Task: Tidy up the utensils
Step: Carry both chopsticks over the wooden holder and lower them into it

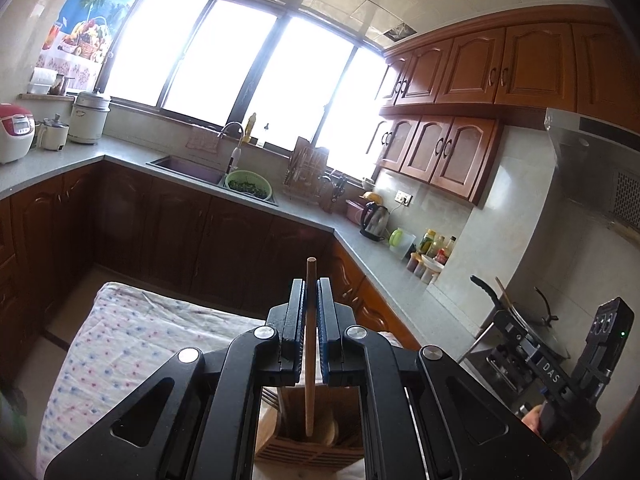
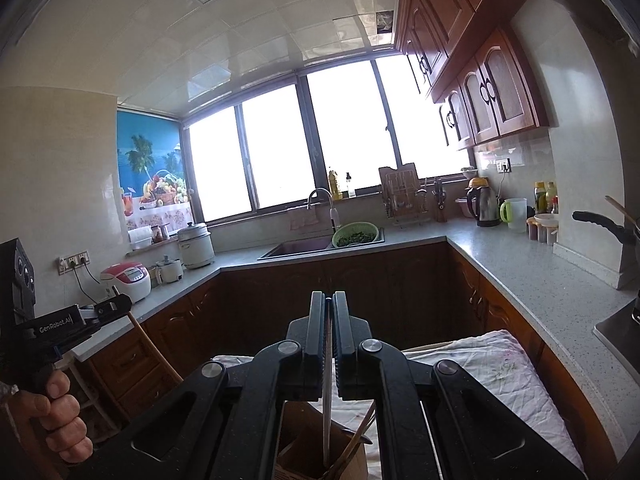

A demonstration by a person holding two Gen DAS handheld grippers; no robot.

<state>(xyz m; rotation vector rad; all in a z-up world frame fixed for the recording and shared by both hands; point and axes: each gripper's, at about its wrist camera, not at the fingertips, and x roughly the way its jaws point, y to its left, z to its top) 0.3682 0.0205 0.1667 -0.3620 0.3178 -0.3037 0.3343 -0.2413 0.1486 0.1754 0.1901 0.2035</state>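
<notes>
My left tongs (image 1: 311, 300) are clamped on a wooden stick (image 1: 310, 344), probably a chopstick or a spoon handle, upright between the pads. Its lower end hangs into the wooden holder (image 1: 308, 446) directly beneath the jaws, which stands on the flowered cloth (image 1: 132, 344). A fork (image 1: 272, 398) already leans in there, just left of the stick.

My right tongs (image 2: 329, 320) are squeezed together on a thin metal utensil (image 2: 327, 408) (what kind I cannot tell), its tip down inside the brown holder (image 2: 304, 460) below them, beside chopsticks (image 2: 354, 446) leaning to its right.

I judge this the dropping-in step: both pieces look lined up over their slots. Next I'd need to lower a touch and part the jaws gently, so neither piece tips out.

Readable writing: "GenRobot.AI" on the left tool seen at far left of my right camera, and "DAS" on the right tool at far right of my left camera.
</notes>
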